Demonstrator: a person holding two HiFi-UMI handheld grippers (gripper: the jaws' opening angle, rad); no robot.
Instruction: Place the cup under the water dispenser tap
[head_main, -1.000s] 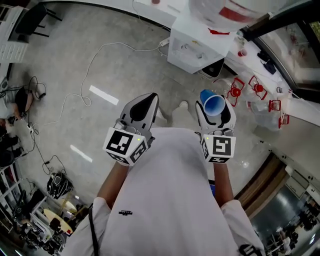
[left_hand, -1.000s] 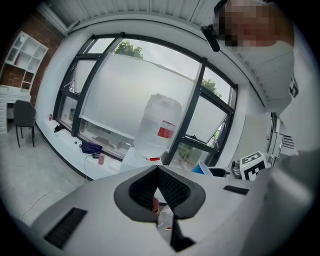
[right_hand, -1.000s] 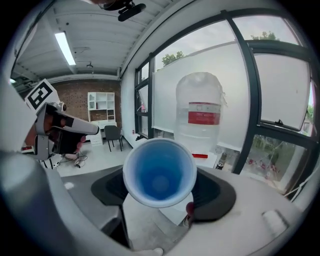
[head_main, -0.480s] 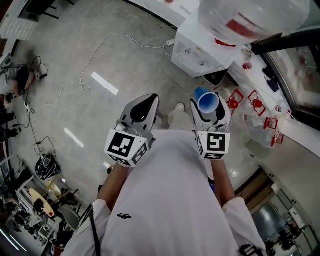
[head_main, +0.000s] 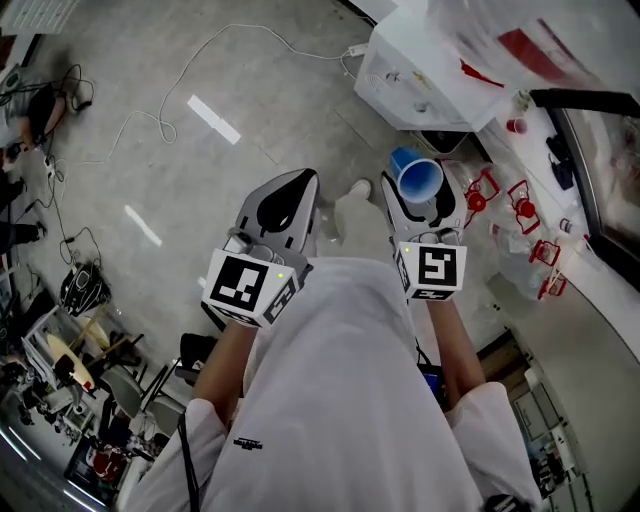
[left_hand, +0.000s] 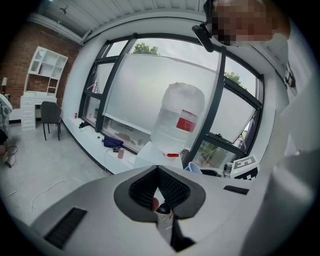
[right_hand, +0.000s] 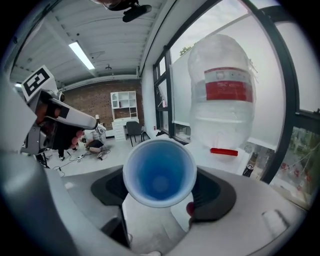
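Note:
A blue cup (head_main: 419, 181) with a white rim sits upright between the jaws of my right gripper (head_main: 417, 196), which is shut on it; in the right gripper view the cup (right_hand: 159, 173) fills the middle, its mouth facing the camera. The white water dispenser (head_main: 425, 75) with a clear bottle (right_hand: 221, 100) on top stands ahead and slightly right. A red tap (right_hand: 224, 151) shows under the bottle, beyond the cup. My left gripper (head_main: 285, 205) is held beside the right one, shut with nothing in it; its dark pads (left_hand: 170, 189) meet.
A white cable (head_main: 190, 75) runs over the grey floor at the left. Red-handled items (head_main: 515, 195) and a plastic bag lie on a white ledge right of the dispenser. Clutter and chairs stand at the far left. A large window (left_hand: 140, 90) lies behind the dispenser.
The dispenser has shifted right and up in the head view as the view turned; both grippers keep their hold and spacing, and the cup stays in the right gripper.

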